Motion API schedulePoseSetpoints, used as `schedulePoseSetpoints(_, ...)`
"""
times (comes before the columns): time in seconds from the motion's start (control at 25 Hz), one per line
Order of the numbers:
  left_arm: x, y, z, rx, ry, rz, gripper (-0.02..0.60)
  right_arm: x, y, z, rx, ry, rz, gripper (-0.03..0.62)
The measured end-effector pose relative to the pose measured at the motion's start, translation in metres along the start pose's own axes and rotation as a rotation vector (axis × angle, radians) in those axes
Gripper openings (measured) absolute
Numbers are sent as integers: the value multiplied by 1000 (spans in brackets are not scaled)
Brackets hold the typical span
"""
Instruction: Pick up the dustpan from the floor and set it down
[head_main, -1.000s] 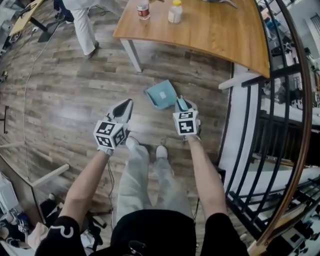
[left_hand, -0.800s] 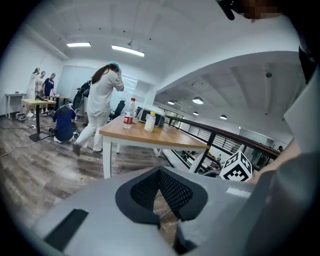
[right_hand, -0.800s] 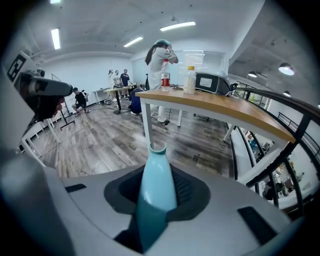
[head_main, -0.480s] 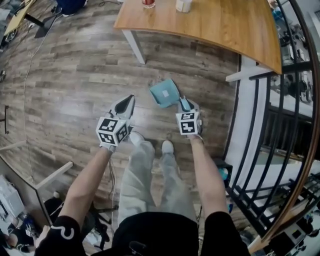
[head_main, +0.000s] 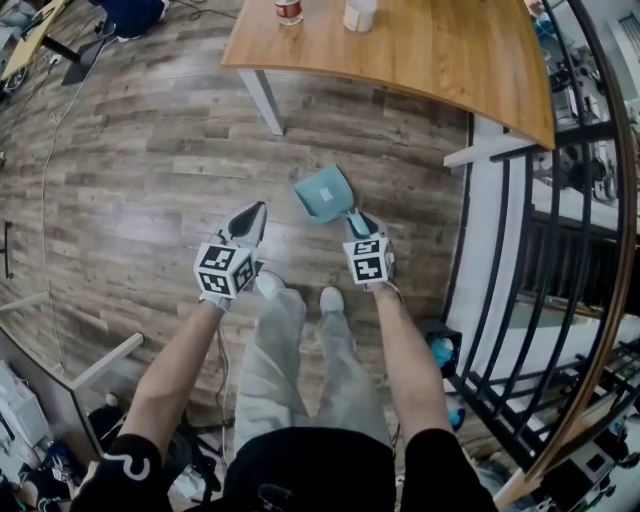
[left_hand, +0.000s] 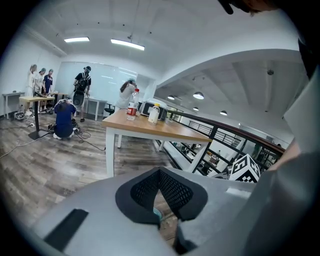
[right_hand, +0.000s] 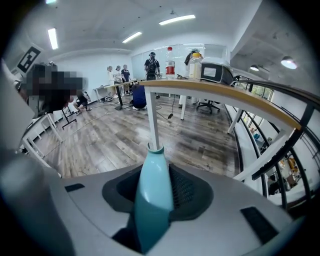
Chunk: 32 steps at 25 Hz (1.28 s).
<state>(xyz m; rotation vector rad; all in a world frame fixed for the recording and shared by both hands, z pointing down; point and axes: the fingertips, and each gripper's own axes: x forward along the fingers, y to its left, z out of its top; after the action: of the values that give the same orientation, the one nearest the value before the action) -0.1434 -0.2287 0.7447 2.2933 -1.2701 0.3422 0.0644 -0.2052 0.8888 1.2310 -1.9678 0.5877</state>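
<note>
The teal dustpan (head_main: 325, 193) is low over the wooden floor, its pan pointing away from me toward the table. Its handle (right_hand: 152, 192) runs back between the jaws of my right gripper (head_main: 357, 220). Those jaws are opening: the handle lies against the left pad, and the mesh of the right pad (right_hand: 187, 187) shows bare beside it. My left gripper (head_main: 254, 210) hangs to the left of the dustpan, apart from it, with its tips (left_hand: 159, 172) together on nothing.
A wooden table (head_main: 420, 55) with a bottle (head_main: 287, 10) and a jar (head_main: 359, 14) stands ahead, its white leg (head_main: 260, 100) near the dustpan. A black railing (head_main: 500, 250) runs along the right. My feet (head_main: 330, 298) are just behind the grippers. Several people (left_hand: 65, 117) work far off.
Both grippers have sunk toward the floor, the right one taking the dustpan down with it. The person standing at the upper left has left the view.
</note>
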Motion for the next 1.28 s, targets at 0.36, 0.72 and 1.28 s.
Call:
schedulePoseSetpoints(0.36, -13, -11, 8, 14, -4, -13, -3, -22, 8, 1, 20, -13, 17, 153)
schedulePoseSetpoints(0.72, -35, -33, 28, 28, -35, 0, -3, -69, 2, 43, 46, -132, 26, 146)
schedulePoseSetpoints(1.28, -63, -123, 111, 58, -139, 27, -3, -217, -62, 118, 105, -367, 50, 28)
